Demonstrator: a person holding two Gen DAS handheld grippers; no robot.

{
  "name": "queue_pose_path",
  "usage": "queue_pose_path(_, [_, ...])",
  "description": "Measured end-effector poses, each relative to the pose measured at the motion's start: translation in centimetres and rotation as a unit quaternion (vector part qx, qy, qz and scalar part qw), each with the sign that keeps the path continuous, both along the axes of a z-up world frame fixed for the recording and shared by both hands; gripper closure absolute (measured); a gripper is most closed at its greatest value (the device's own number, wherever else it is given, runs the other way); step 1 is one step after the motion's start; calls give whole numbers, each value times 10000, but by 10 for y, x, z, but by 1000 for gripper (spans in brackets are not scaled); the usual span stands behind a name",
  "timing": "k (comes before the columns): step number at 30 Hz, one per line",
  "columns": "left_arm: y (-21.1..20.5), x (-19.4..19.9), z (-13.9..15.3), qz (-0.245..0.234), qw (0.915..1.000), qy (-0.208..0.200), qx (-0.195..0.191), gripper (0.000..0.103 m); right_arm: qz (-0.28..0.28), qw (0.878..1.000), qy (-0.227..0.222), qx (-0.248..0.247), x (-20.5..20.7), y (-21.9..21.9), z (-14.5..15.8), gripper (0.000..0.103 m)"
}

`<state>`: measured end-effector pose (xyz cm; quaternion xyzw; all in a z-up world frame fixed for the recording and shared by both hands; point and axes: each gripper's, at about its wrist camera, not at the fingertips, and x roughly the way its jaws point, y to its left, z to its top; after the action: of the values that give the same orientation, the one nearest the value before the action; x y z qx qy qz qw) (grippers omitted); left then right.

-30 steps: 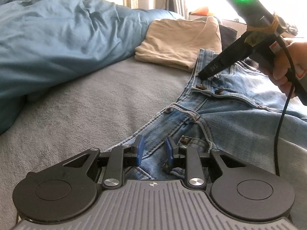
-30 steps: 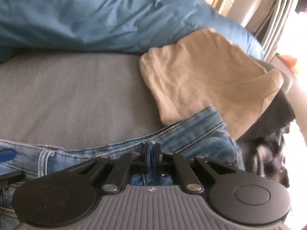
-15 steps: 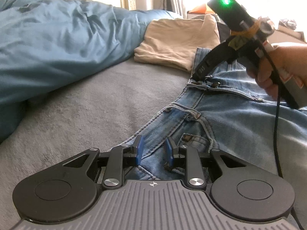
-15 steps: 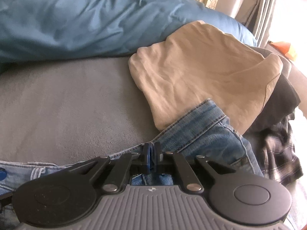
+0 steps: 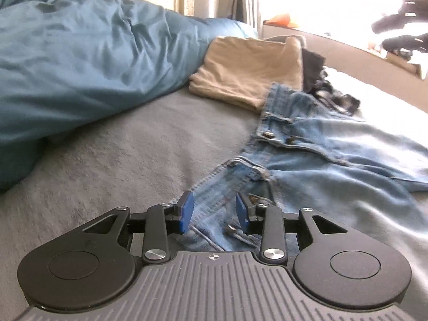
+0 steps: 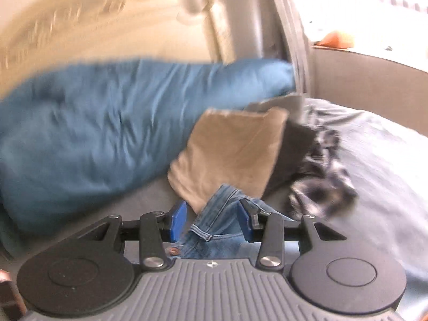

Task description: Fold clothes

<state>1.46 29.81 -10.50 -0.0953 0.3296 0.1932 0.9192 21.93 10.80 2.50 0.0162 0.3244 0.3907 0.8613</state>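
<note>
Light blue jeans (image 5: 321, 160) lie spread on the grey blanket (image 5: 120, 155), waistband and rivets facing me. My left gripper (image 5: 214, 211) hovers low over the denim by the pocket seams, open, with nothing pinched between its blue pads. In the blurred right wrist view, my right gripper (image 6: 211, 222) is open too. A waistband corner of the jeans (image 6: 222, 214) lies loose just beyond and below its fingers. In the left wrist view a dark blurred shape at the top right edge may be the right gripper.
A folded tan garment (image 5: 248, 67) lies beyond the jeans' far end, with a dark plaid garment (image 5: 329, 91) beside it. A bulky blue duvet (image 5: 80, 67) fills the left. The headboard (image 6: 80, 26) and a bright window ledge (image 5: 347, 50) bound the far side.
My right gripper has opened, let go of the jeans' waistband and swung up and away, out of the middle of the left wrist view. My left gripper has opened a little wider.
</note>
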Motion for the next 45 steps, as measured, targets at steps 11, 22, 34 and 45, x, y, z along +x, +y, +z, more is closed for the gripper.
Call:
queue_pose_path(11, [2,-34,5,-39,9924,386,-1165,68,1975,9795,-33,-400,-134,4,-36,58])
queue_pose_path(22, [14,-25,-21,524,9824,679,-1661,67,2629,9344,-852,-2247,-227,30,-124,58])
queue_pose_path(34, [17,-3,-23,879,9876,381,-1247,84,2286,9248,-1422,-2688,-227,30,-148,92])
queue_pose_path(45, [14,-4,-20,797,9916,410,-927,90,2608,9356,-750,-2257,-222,28,-134,97])
